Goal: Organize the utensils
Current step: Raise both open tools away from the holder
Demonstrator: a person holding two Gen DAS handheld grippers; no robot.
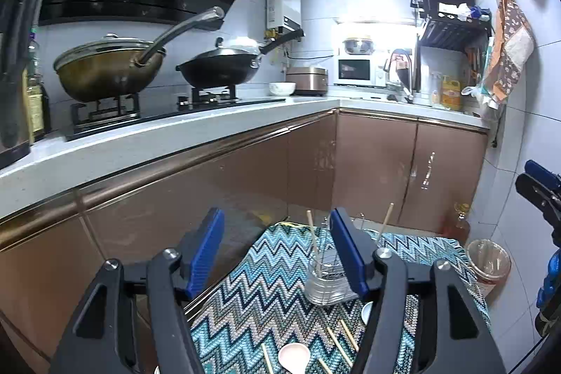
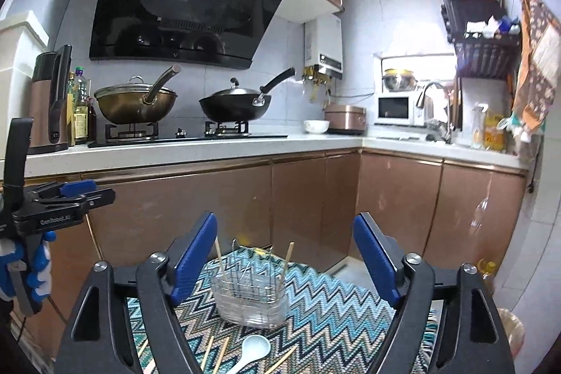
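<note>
both my left gripper [image 1: 277, 247] and right gripper [image 2: 284, 255] hang open, empty. nearside of the holder [image 2: 250, 298], chopsticks [image 2: 219, 354] and spoon [image 2: 250, 353] lie flat; i'd pinch one chopstick, probably mid-shaft, then stand it inside.

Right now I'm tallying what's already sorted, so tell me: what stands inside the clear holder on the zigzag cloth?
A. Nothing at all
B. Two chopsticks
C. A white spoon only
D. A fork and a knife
B: two chopsticks lean upright in the clear holder, while the white spoon and the other loose chopsticks lie on the zigzag cloth in front of it.
</note>
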